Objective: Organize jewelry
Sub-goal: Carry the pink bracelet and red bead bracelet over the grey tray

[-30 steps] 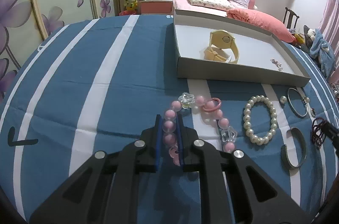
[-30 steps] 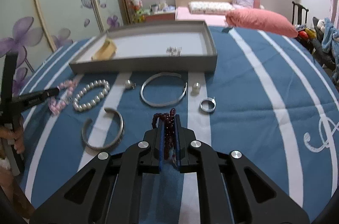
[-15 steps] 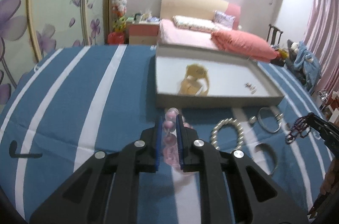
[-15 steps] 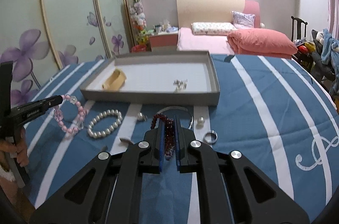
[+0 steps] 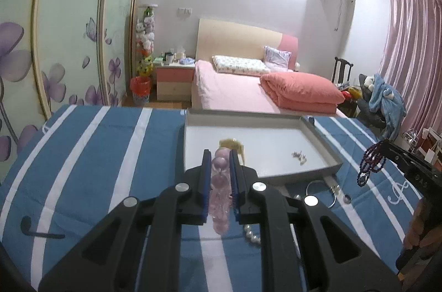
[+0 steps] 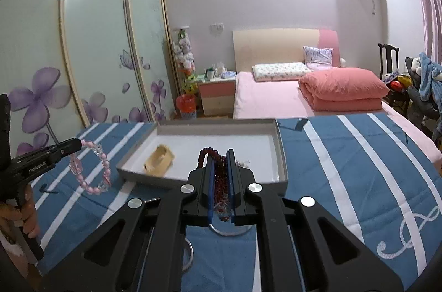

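Note:
My left gripper (image 5: 219, 154) is shut on a pink bead bracelet (image 5: 219, 181), which hangs in the air above the blue striped cloth; the right wrist view shows the bracelet (image 6: 92, 170) dangling from that gripper (image 6: 78, 144). My right gripper (image 6: 220, 154) is shut on a dark red bead bracelet (image 6: 221, 176), also lifted; in the left wrist view the dark beads (image 5: 371, 163) hang at the right. Beyond both grippers lies a shallow grey tray (image 5: 326, 151) (image 6: 280, 154) holding a yellow watch (image 6: 158, 159) and small earrings (image 5: 299, 156).
On the cloth below lie a pearl bracelet (image 5: 251, 235), a silver bangle (image 5: 321, 192), a small ring (image 5: 347, 198) and another silver bangle (image 6: 229, 231). A person's hand (image 6: 27, 217) grips the left tool. A pink bed (image 5: 237, 93) stands behind the table.
Both grippers have risen from the cloth and tilted up, lifting the pink and dark red bracelets clear of the table. The tray now sits lower in each view.

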`<state>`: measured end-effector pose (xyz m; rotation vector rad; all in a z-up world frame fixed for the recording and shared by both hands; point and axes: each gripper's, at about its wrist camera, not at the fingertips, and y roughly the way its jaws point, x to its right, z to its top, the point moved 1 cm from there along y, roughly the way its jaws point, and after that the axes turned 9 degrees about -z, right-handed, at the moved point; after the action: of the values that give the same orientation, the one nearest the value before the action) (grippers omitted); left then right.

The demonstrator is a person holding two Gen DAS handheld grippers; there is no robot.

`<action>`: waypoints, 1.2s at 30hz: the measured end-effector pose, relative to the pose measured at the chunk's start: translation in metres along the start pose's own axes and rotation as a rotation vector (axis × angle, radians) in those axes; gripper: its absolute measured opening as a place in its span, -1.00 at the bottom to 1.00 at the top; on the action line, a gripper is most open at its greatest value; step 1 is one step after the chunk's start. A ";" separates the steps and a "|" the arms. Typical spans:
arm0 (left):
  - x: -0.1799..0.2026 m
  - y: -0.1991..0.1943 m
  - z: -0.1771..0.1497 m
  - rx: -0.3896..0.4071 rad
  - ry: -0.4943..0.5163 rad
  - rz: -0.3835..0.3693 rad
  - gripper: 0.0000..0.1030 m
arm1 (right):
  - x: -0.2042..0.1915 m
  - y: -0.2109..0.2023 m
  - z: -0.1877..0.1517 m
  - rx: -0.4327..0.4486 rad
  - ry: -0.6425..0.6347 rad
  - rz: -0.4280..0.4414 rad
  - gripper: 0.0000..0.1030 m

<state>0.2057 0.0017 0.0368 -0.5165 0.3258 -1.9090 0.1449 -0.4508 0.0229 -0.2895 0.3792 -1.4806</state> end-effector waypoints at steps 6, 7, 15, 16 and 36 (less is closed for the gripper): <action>0.007 0.006 0.013 0.035 0.011 -0.006 -0.73 | -0.003 0.008 0.010 0.039 0.010 0.011 -0.83; 0.009 0.008 0.015 0.040 0.010 -0.008 -0.73 | -0.003 0.010 0.011 0.049 0.010 0.011 -0.83; 0.016 0.025 0.026 0.055 0.019 -0.027 -0.73 | -0.008 0.023 0.020 0.097 0.018 0.006 -0.83; 0.017 0.027 0.027 0.057 0.023 -0.029 -0.73 | -0.008 0.026 0.021 0.100 0.018 0.005 -0.83; 0.014 0.105 0.048 0.047 0.013 -0.041 -0.73 | -0.009 0.092 0.026 0.057 0.025 0.007 -0.83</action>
<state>0.3093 -0.0512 0.0332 -0.4835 0.2797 -1.9557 0.2391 -0.4360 0.0085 -0.2240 0.3574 -1.4866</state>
